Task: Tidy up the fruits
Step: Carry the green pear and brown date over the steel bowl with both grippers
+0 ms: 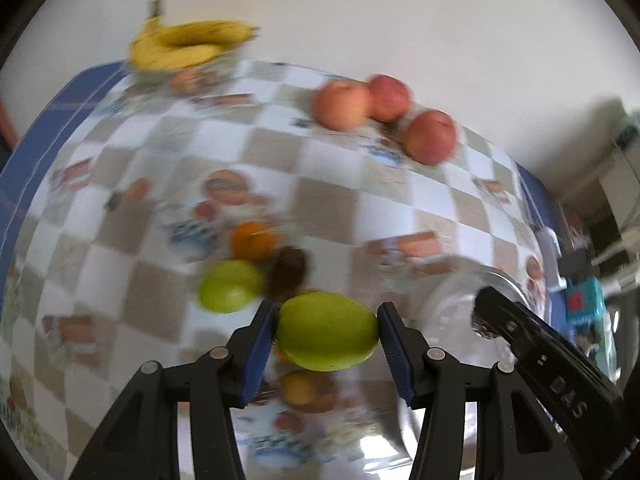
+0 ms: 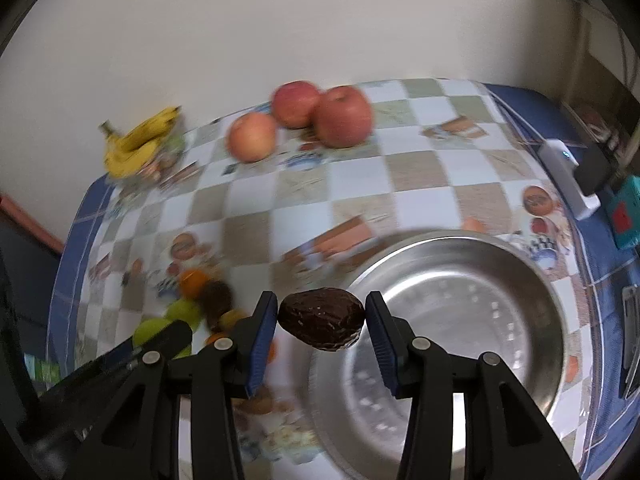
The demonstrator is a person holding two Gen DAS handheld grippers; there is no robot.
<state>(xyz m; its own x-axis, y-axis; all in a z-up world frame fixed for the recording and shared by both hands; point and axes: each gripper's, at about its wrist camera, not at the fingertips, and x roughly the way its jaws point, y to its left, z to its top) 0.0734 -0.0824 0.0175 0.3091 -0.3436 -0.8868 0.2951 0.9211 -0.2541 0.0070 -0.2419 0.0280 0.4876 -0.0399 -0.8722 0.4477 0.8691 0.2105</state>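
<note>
Here the left claw [image 1: 327, 330] gripped a green fruit [image 1: 327, 332] across its middle, clear of the surface [image 1: 320, 184]; the right claw [image 2: 321, 320] clamped a dark wrinkled fruit [image 2: 321, 322] just beside the steel bowl [image 2: 460, 320]. Both looked light, firm, smooth-skinned, likely to slip if pinched off-centre

A checkered cloth [image 2: 420, 168] with printed pictures and a blue border covers the surface. Far right of the claw sit a white box [image 2: 568, 178] and a teal box [image 2: 624, 216].
</note>
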